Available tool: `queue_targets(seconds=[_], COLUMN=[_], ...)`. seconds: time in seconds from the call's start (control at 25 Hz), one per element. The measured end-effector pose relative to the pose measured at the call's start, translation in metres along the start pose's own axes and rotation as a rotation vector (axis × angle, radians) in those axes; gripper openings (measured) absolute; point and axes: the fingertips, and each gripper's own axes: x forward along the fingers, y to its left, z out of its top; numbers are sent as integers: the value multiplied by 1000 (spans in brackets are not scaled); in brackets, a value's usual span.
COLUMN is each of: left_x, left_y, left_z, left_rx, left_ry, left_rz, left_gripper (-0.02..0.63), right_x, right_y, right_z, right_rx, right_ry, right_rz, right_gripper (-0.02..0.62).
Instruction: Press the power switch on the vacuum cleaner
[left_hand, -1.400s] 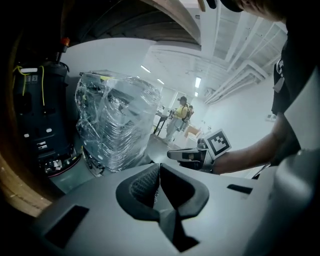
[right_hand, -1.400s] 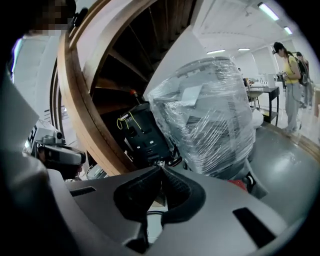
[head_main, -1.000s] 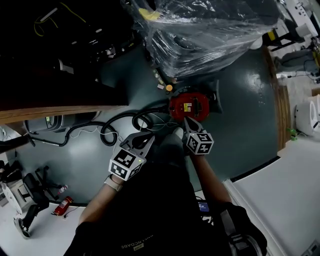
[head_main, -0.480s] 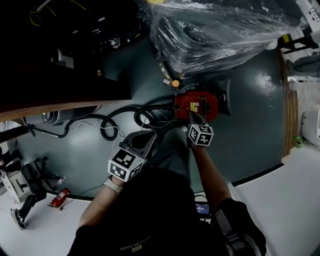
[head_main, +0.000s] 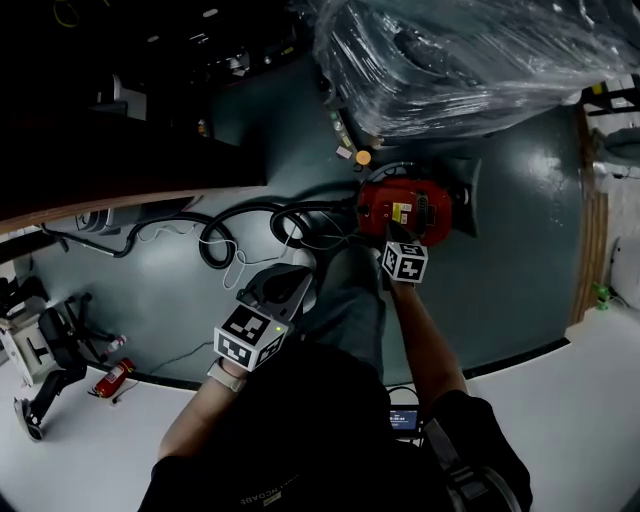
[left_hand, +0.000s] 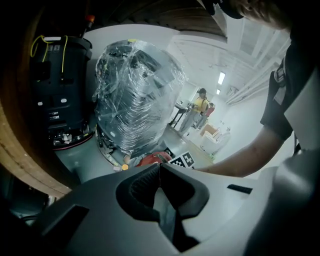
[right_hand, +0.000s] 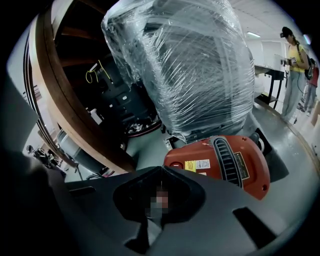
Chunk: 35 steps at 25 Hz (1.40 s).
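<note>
Right gripper view alone resolves the vacuum cleaner (right_hand: 250, 175) vent (right_hand: 226, 161) and yellow label (right_hand: 197, 164); left gripper (left_hand: 160, 166) and right gripper (right_hand: 161, 169) closed, empty. Switch indiscernible.

- We see a red oval plastic vacuum cleaner (head_main: 405, 210) right of centre in the head view, with a yellow-and-white label and a dark ribbed grille.
- The smooth floor (head_main: 500, 290) beneath it is dark teal.
- The large film-wrapped bundle (head_main: 470, 60) at the upper right glints silver-grey over dark contents.
- The coiled ribbed hose (head_main: 212, 245) is black.
- A small round cap (head_main: 363, 157) above the vacuum cleaner is orange.
- The curved wooden edge (head_main: 120, 205) on the left is brown.
- The small cylindrical fire extinguisher (head_main: 112, 380) at the lower left is red.
- Both marker cubes (head_main: 405, 262) show black squares on white.
- The left gripper (left_hand: 160, 167) has a light grey shell with black pads.
- The right gripper (right_hand: 161, 170) is dark grey.
</note>
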Motion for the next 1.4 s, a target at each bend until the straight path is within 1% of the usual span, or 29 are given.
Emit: queue_targets(seconds=[0.16,0.44,0.6,0.88,1.0,1.16,1.4], left_x=[8,9,6,2,0,-4,-19], left_y=[6,13,18,23,24,22,15], left_z=[-9,-16,-17,-25,-27,-27,-20], left_rx=[-18,-27,-28,-38,-41,-42,-44], left_ry=[-3,0,-5,-4,-3,-9,-18], left_rz=[8,9,14,19,17,13,8], left_gripper=[15,14,14,14,14,14,15], right_x=[21,42,45,51,55,56,38], right_y=[-11,-22,-24,-20,-22,-22,-18], right_z=[-9,-29,-28,-28,-35,-39,-47], right_rx=[-18,-10,6,-20,-16,-48,-32], right_ry=[13,65,46,42,72,92,152], right_rz=[-20,-59,-74,-91,-92,-108,-122], right_gripper=[25,25,25,25,25,25,25])
